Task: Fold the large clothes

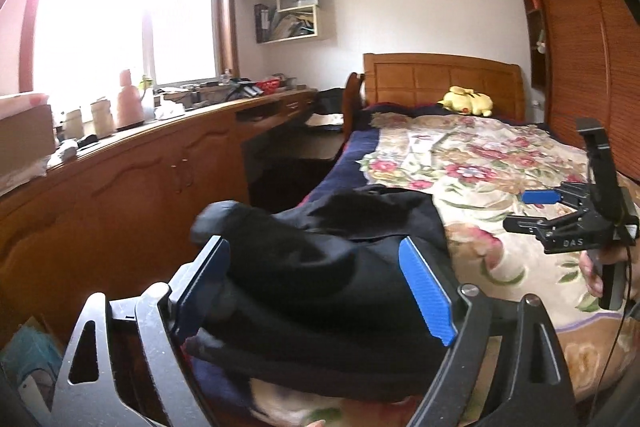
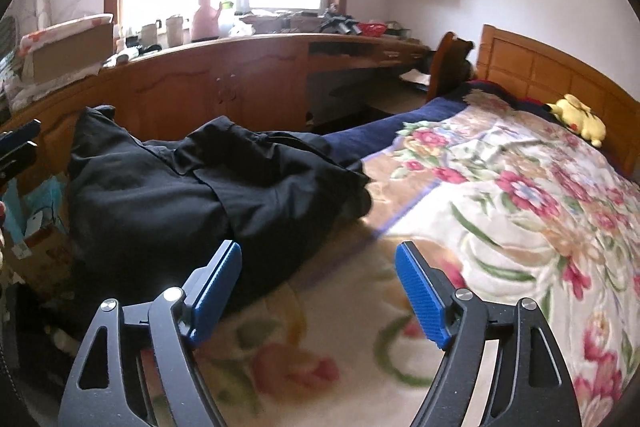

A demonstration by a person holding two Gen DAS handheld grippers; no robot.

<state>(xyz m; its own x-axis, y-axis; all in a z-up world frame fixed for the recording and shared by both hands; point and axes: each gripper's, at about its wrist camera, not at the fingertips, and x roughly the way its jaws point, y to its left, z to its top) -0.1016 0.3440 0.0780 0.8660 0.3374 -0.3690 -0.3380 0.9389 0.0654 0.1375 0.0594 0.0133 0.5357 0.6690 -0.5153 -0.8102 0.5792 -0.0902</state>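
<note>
Black garment (image 1: 320,267) bunched at near left edge of bed (image 2: 500,227), between wide-apart fingers of left gripper (image 1: 316,287), not pinched. Right gripper (image 2: 320,291) wide, empty, over floral blanket. Best: find 2 corners, spread flat first. Beyond: yellow plush toy (image 2: 580,115) by headboard.

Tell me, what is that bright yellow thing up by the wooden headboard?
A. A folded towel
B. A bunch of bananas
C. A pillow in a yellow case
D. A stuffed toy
D: the yellow stuffed toy has pointed ears and a soft body, and lies on the floral blanket right in front of the headboard.
</note>
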